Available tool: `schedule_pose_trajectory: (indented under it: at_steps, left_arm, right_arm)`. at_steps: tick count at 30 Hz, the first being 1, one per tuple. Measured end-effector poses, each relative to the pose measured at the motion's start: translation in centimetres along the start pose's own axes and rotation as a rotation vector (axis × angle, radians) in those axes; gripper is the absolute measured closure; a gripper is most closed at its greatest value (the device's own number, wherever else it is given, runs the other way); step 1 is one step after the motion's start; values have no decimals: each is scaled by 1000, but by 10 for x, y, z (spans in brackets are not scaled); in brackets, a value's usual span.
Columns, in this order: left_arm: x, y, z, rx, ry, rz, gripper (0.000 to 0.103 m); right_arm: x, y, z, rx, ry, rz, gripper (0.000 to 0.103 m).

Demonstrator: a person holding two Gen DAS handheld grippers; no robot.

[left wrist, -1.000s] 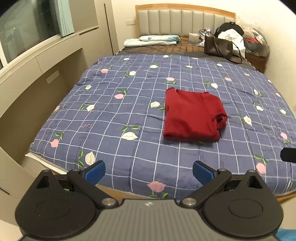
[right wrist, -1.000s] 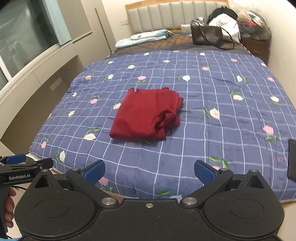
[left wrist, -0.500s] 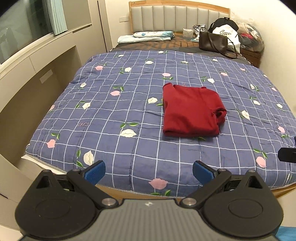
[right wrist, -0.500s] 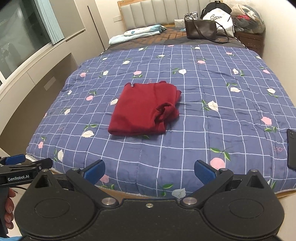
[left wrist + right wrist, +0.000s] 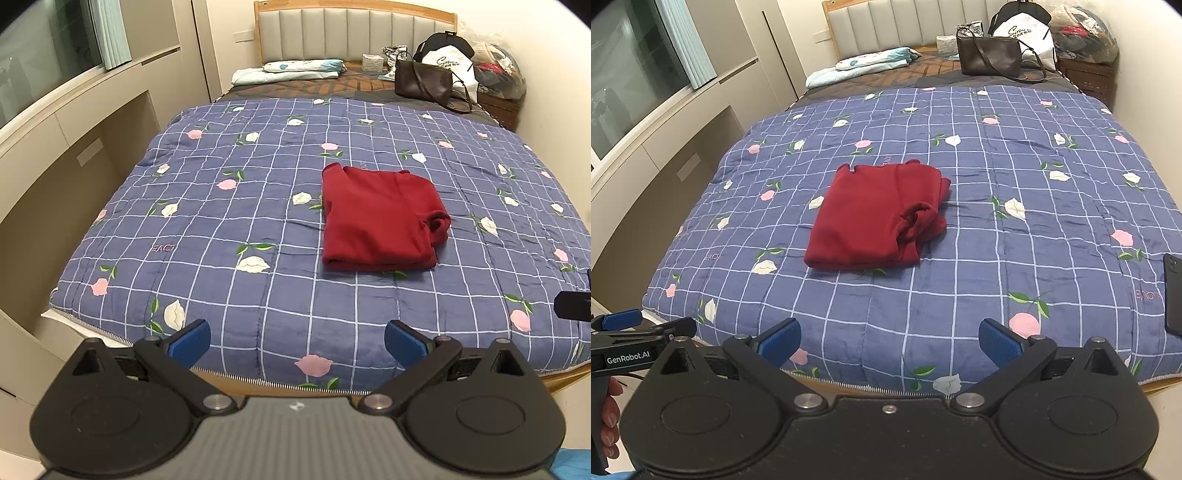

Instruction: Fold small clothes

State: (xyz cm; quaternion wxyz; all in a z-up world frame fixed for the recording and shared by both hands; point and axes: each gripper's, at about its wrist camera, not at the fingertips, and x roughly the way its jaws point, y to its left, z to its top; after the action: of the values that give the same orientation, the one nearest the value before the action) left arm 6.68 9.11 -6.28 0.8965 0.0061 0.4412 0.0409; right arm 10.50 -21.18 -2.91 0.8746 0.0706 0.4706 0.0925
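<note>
Left wrist view: a soft red garment (image 5: 376,218), folded into a rough rectangle with a bunched sleeve at its right edge, lies mid-bed on the quilted checked floral quilt (image 5: 221,221), bare quilt all round. Both the left gripper (image 5: 297,338) and the right gripper (image 5: 890,338) hang near the foot edge, fingers spread wide, empty. A black phone (image 5: 1174,295) lies at the quilt's right edge.

right gripper (image 5: 888,338) spread wide, empty | red garment (image 5: 875,218) folded on quilt (image 5: 1015,258); well apart

Both wrist cameras look from the foot of the bed (image 5: 258,229) toward its headboard (image 5: 908,26), side by side, sharing the whole quilt.
</note>
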Motion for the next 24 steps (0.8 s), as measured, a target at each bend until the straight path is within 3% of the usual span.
schedule_pose_trajectory:
  at_steps: [24]
  left_arm:
    - [-1,-5,1,-17,-3,19,1]
  right_arm:
    - [4,-6,4,-10,6,12,1]
